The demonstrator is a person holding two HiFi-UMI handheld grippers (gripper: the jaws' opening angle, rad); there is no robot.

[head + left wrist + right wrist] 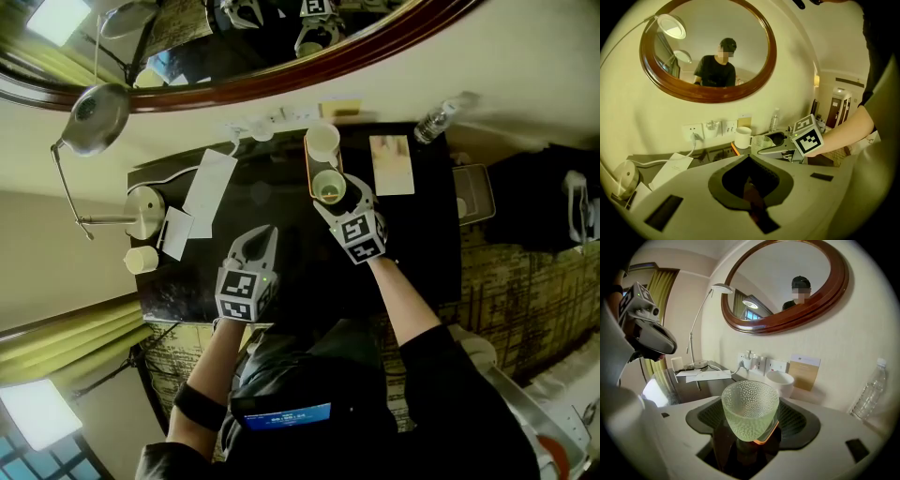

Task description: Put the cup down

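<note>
The pale-green dimpled glass cup stands upright between the two pads of the right tongs. These are spread wide, and as far as the right gripper view shows they press on the cup's sides just under its rim, so I read this as a grip rather than a loose bracket. The cup sits over the near end of the orange tray on the dark glossy desk. A corner of the tray's orange rim shows directly beneath the cup's base, though whether the base rests on the tray or hangs just clear of it I cannot tell. The cup's long axis runs close to vertical with the mouth up, so setting it down looks like a straight lowering onto that end of the tray with no turning needed. The thing to watch is the white ceramic mug, which stands at the far end of the tray, near the cup but apart from it. The left tongs are closed on nothing and lie well off the tray's left side — the right hand is plainly the nearer one and already has the cup.
</note>
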